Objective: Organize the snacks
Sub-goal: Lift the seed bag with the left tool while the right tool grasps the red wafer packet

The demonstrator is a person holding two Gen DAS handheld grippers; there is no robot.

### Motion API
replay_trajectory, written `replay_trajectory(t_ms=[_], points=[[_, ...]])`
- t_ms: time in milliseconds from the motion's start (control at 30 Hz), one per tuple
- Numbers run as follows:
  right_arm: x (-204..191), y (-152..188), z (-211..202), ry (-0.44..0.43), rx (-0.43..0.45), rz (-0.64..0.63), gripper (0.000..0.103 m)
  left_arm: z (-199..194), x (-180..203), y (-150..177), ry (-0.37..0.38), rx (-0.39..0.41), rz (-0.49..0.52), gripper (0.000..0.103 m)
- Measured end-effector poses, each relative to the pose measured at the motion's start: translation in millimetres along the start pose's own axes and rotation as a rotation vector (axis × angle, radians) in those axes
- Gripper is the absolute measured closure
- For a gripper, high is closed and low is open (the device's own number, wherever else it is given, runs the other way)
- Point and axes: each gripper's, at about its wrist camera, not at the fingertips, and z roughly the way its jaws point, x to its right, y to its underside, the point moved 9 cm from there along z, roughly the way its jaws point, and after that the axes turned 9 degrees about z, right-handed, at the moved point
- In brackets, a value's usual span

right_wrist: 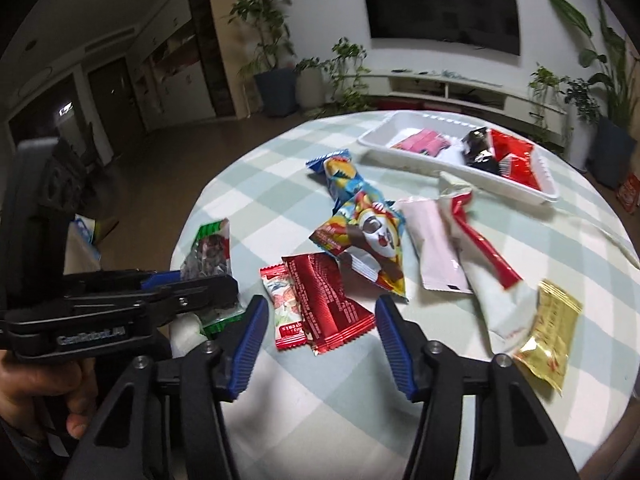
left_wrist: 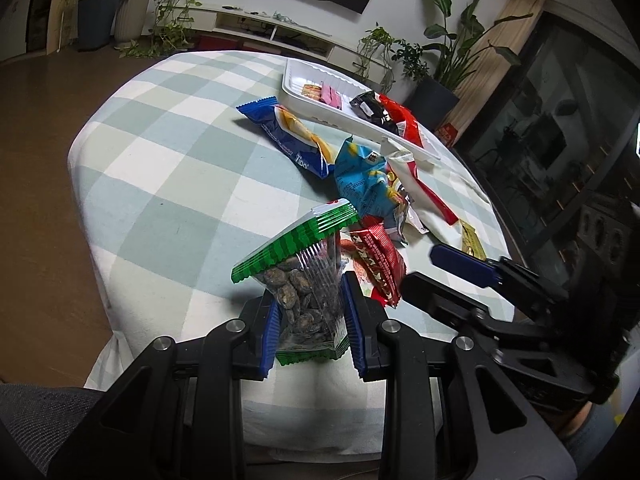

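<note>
Two ribbed blue claws: left claw (left_wrist: 310,320) clenched on crinkly clear seed packet (left_wrist: 298,280), right claw (right_wrist: 318,344) released.

- Clear plastic seed packet with green zigzag-edged ends (left_wrist: 298,280): upright, clamped between blue pads.
- White rectangular plastic tray (right_wrist: 404,158): at 1 o'clock on the table, holding pink, black and red packets.
- Dark red foil wrapper (right_wrist: 330,306): flat, touching the small red strawberry-print sachet (right_wrist: 282,310) at its 9 o'clock.
- Gold foil sachet (right_wrist: 550,332): at 3 o'clock, beside the white-and-red pouch (right_wrist: 486,264).
</note>
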Motion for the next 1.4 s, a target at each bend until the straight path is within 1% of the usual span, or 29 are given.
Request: replay_trajectory(t_ms=[133, 333, 367, 433, 467, 500, 600, 633, 867, 967, 1167, 1200, 1267, 1300, 1333, 1400], points=[[1.9, 0.4, 12.3, -0.021, -0.043, -0.008, 0.048, 0.9, -0.3, 0.4, 0.006, 0.0, -0.003, 0.076], [0.7, -3.4, 30.0, -0.016, -0.07, -0.039, 0.048, 3.7, 0.7, 1.4, 0.007, -0.008, -0.001, 0.076], [0.1, -1.8, 33.7, -0.023, -0.084, -0.045, 0.052, 4.5, 0.7, 1.7, 0.006, -0.011, -0.001, 0.076], [-1.0, -1.0, 35.2, -0.038, -0.083, -0.043, 0.056, 5.3, 0.9, 1.9, 0.005, -0.012, -0.001, 0.076], [-1.4, -0.2, 35.1, -0.046, -0.086, -0.043, 0.059, 5.4, 1.0, 2.1, 0.005, -0.013, 0.0, 0.076], [-1.7, -0.2, 34.6, -0.055, -0.087, -0.042, 0.062, 6.0, 0.8, 2.4, 0.004, -0.015, 0.0, 0.076], [-1.4, 1.9, 33.1, -0.079, -0.091, -0.028, 0.064, 6.8, 0.9, 2.4, 0.002, -0.017, 0.002, 0.076], [-1.3, 2.7, 32.8, -0.086, -0.093, -0.023, 0.068, 7.5, 1.3, 2.7, 0.002, -0.019, 0.006, 0.076], [-1.1, 5.2, 22.3, -0.122, -0.082, 0.017, 0.076, 9.0, 2.2, 2.8, -0.001, -0.02, 0.015, 0.079], [-3.1, 6.8, 11.6, -0.143, -0.065, 0.035, 0.08, 7.8, 1.8, 2.6, 0.003, -0.016, 0.01, 0.08], [-6.0, 3.3, -16.5, -0.202, -0.004, 0.08, 0.083, 2.3, 3.1, -0.4, 0.024, 0.004, 0.002, 0.08], [-4.6, 1.0, -20.4, -0.201, 0.008, 0.085, 0.083, 2.1, 4.0, -0.9, 0.024, 0.004, 0.005, 0.08], [-2.5, 1.1, -18.7, -0.184, 0.002, 0.078, 0.084, 3.4, 4.5, 0.4, 0.017, -0.004, 0.011, 0.08], [-0.1, 3.9, -14.2, -0.16, -0.012, 0.071, 0.084, 4.8, 3.7, 1.2, 0.01, -0.011, 0.012, 0.08], [0.9, 6.3, -11.5, -0.153, -0.026, 0.073, 0.084, 5.1, 3.3, 1.4, 0.008, -0.012, 0.011, 0.08], [-0.6, 9.4, -9.3, -0.162, -0.045, 0.07, 0.084, 4.8, 3.3, 1.4, 0.009, -0.01, 0.009, 0.08]])
